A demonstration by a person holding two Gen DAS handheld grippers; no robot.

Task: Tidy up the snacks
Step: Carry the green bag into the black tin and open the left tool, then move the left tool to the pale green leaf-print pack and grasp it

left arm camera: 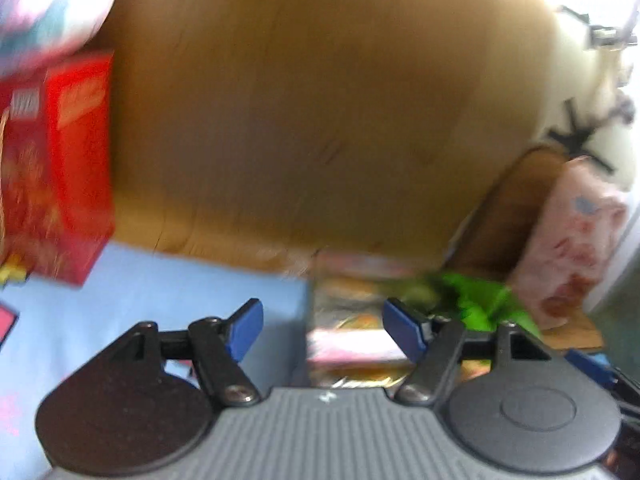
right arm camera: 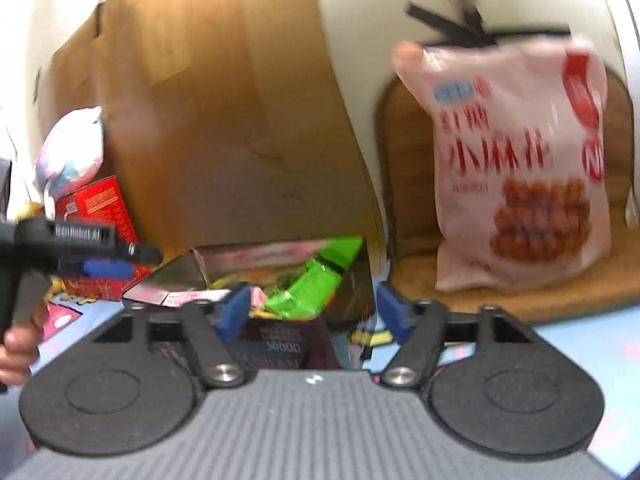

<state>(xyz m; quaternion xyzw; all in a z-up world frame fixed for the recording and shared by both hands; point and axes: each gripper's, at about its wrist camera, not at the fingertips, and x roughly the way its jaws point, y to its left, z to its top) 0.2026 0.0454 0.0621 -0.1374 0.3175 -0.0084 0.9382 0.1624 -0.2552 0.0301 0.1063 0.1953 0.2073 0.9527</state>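
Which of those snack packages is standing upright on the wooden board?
The big pink bag printed with red characters and brown snacks. It stands on the wooden board, while the green packet lies in the shiny open box.

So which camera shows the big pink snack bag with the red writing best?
The right wrist view. There the pink snack bag stands upright on a wooden board, filling much of the right side, its red writing and pictured snacks facing the camera. The left wrist view shows the same bag only small, blurred and at the right edge, its writing unreadable.
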